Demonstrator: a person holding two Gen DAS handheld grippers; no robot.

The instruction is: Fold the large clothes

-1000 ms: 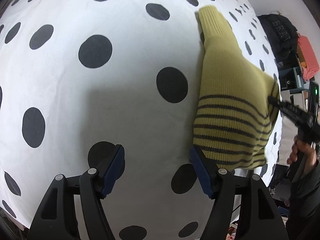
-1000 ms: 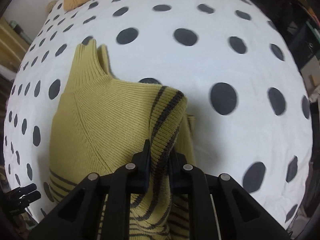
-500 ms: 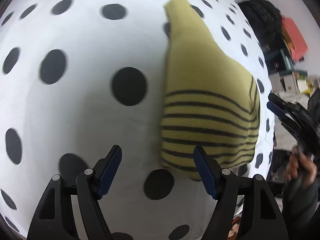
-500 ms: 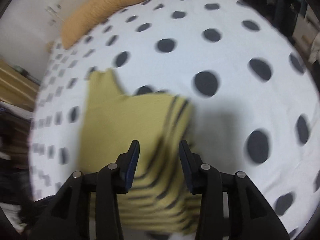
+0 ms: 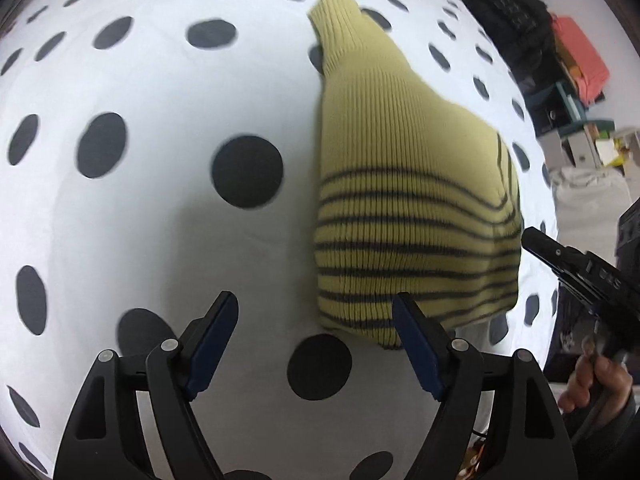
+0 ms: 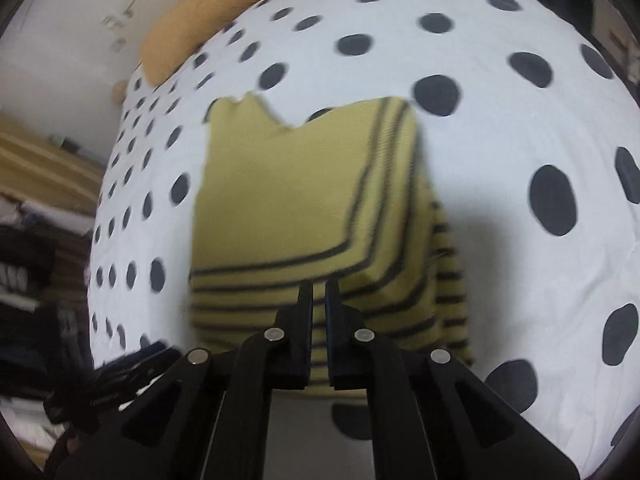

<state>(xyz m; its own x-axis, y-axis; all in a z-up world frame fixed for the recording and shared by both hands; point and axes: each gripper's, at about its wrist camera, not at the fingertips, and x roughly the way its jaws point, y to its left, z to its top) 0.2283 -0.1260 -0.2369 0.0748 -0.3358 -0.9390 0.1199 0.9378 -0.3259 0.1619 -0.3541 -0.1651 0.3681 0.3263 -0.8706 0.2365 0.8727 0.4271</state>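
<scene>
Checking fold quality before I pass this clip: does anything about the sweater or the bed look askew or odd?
Mostly tidy. The yellow striped sweater lies folded on the polka-dot bedspread, but its right striped layers sit offset, so the edges don't line up.

Folded sweater (image 5: pixel 404 200) on dotted bedspread (image 5: pixel 160 220)

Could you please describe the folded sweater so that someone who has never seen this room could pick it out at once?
Start at the bed, covered by a white sheet with big dark dots. The sweater lies flat on that sheet, toward the near edge, folded into a tidy oblong with its ribbed collar pointing away. It is the only yellow-green knit with thin dark stripes; the orange pillow at the far end is plain.
</scene>
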